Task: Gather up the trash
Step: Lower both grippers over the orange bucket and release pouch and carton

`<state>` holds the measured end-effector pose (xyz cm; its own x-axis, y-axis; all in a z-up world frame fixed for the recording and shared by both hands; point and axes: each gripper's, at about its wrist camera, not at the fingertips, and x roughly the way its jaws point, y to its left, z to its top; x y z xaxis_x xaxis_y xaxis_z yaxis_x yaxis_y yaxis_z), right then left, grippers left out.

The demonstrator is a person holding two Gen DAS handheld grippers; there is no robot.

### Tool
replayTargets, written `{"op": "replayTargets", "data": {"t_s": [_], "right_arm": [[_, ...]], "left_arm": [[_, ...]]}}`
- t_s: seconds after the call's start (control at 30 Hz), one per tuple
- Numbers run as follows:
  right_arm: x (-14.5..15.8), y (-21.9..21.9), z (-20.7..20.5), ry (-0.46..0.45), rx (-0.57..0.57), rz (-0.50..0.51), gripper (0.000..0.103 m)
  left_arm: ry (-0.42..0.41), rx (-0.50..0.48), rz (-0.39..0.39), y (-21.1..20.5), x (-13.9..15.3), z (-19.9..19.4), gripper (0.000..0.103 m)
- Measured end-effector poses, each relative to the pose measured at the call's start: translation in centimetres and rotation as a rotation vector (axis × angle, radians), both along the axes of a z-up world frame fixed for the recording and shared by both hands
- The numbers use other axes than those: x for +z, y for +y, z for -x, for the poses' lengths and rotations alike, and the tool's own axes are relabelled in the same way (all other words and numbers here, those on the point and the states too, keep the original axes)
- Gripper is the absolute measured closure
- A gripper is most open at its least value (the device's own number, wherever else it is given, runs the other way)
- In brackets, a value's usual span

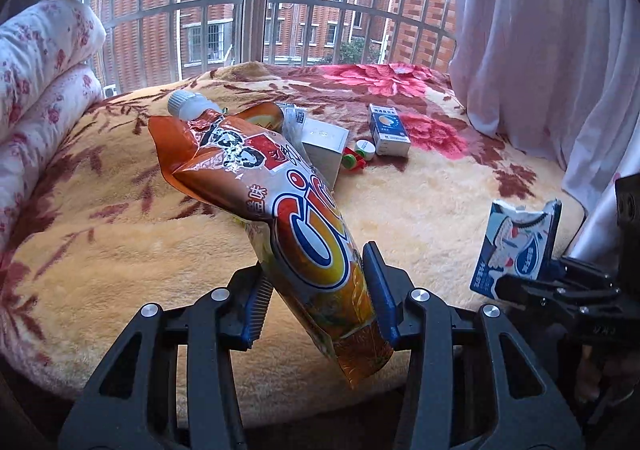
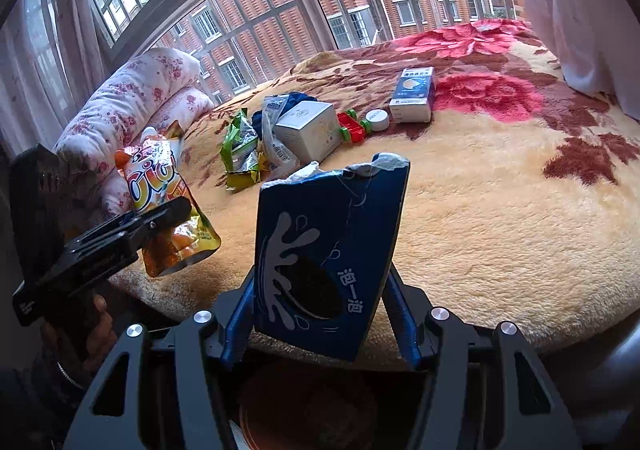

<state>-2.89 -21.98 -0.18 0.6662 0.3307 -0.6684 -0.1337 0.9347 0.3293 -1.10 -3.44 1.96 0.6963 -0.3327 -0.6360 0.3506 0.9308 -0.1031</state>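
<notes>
Two grips we hold: left gripper [image 1: 320, 290] clamped on orange pouch [image 1: 280, 201], cap tilted far-left, right gripper [image 2: 320, 314] squeezing upright blue packet [image 2: 324, 250], torn end up.

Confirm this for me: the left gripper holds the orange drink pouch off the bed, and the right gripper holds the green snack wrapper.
Not quite. The left gripper does hold the orange drink pouch, but the right gripper holds a torn blue box, as the right wrist view shows. The green snack wrapper lies on the bed.
</notes>
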Motion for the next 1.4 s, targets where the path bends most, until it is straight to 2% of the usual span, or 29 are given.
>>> {"op": "replayTargets", "data": {"t_s": [0.17, 0.4, 0.8, 0.97, 1.07, 1.27, 1.4], "right_arm": [[0.3, 1.6, 0.9, -0.002, 0.035, 0.016, 0.045], [0.1, 3.8, 3.5, 0.023, 0.11, 0.042, 0.045], [-2.1, 7.1, 9.5, 0.084, 0.245, 0.096, 0.045], [-4.4, 8.1, 10.9, 0.144, 0.313, 0.126, 0.045], [-6.0, 8.4, 11.2, 0.181, 0.335, 0.137, 0.045], [-10.0, 8.0, 9.4, 0.274, 0.299, 0.115, 0.045], [-12.1, 8.0, 8.1, 0.309, 0.28, 0.125, 0.045]], "left_arm": [[0.011, -0.031, -0.066, 0.6, -0.9, 2.7, 0.06], [0.081, -0.083, -0.133, 1.9, -2.9, 7.3, 0.06], [0.143, -0.179, -0.243, 2.7, -6.4, 13.4, 0.06], [0.248, -0.234, -0.264, 2.6, -9.2, 14.2, 0.06], [0.337, -0.255, -0.217, 2.9, -10.8, 13.8, 0.06], [0.496, -0.255, -0.207, 2.4, -14.3, 11.3, 0.06], [0.551, -0.246, -0.229, 1.6, -16.4, 9.3, 0.06]]}}
